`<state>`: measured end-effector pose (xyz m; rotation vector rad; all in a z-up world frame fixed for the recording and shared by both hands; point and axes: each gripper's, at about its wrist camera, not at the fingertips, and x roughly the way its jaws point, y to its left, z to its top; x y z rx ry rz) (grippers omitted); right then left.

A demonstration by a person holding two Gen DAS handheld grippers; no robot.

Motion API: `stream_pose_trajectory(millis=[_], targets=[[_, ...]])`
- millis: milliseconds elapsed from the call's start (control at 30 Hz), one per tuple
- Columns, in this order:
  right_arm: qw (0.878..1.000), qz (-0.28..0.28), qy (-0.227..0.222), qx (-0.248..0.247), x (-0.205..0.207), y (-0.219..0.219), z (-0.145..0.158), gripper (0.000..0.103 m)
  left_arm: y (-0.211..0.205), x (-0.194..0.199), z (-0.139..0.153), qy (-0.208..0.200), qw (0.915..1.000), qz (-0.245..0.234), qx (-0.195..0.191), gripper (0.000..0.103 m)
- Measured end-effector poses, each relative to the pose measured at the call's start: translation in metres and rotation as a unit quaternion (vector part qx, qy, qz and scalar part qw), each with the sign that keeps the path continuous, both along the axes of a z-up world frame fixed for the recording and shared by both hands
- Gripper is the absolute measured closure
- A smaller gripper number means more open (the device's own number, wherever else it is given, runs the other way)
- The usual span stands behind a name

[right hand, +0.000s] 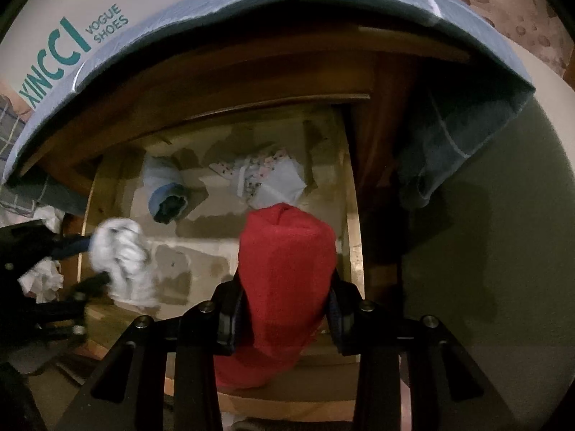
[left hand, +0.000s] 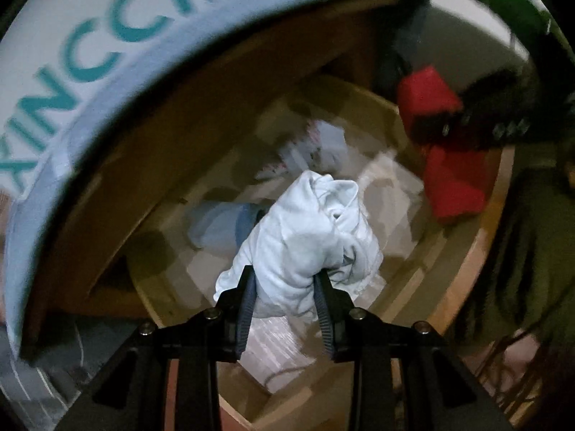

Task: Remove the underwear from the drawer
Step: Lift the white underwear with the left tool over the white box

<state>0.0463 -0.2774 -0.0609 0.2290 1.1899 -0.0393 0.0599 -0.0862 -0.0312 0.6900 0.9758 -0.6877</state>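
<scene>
White crumpled cloth underwear [left hand: 305, 230] pinched in left tongs [left hand: 285, 283], up over the wooden drawer [right hand: 354, 237] to get it out | red soft cloth underwear [right hand: 287, 273] squeezed in right tongs [right hand: 285, 298], also above it | 2 more bundles lie inside.

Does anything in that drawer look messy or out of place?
The paper lining the drawer floor is torn and patchy. A blue cloth hangs off the top's corner. A rolled blue garment and a flowered one lie loose.
</scene>
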Motion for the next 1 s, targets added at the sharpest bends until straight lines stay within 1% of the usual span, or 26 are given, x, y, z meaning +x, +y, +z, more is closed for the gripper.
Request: stream_pose_trajectory(millis=[33, 167, 200, 367, 533, 633, 867, 1000], targets=[[1.000, 0.001, 0.001, -0.003, 0.000, 0.000, 0.000, 0.069, 0.005, -0.002, 0.007, -0.008, 0.9998, 0.015, -0.013, 0.071], [1.000, 0.001, 0.003, -0.015, 0.001, 0.002, -0.001, 0.069, 0.023, -0.009, 0.033, -0.014, 0.9973, 0.051, -0.050, 0.071], [1.000, 0.002, 0.004, -0.018, 0.001, 0.002, -0.002, 0.069, 0.027, -0.012, 0.039, -0.016, 0.9963, 0.058, -0.061, 0.071], [1.000, 0.004, 0.006, -0.029, 0.001, 0.005, -0.001, 0.069, 0.034, -0.020, 0.060, -0.034, 0.9910, 0.089, -0.095, 0.071], [0.999, 0.007, 0.007, -0.036, 0.002, 0.005, -0.002, 0.069, 0.040, -0.025, 0.091, -0.053, 0.9841, 0.110, -0.129, 0.071], [0.999, 0.007, 0.008, -0.036, 0.002, 0.005, 0.000, 0.069, 0.043, -0.025, 0.118, -0.064, 0.9798, 0.117, -0.149, 0.071], [0.999, 0.008, 0.007, -0.034, 0.002, 0.003, 0.001, 0.069, 0.044, -0.020, 0.190, -0.095, 0.9681, 0.131, -0.191, 0.071], [0.999, 0.008, 0.006, -0.034, 0.001, 0.003, 0.001, 0.069, 0.041, -0.008, 0.227, -0.104, 0.9604, 0.159, -0.204, 0.071]])
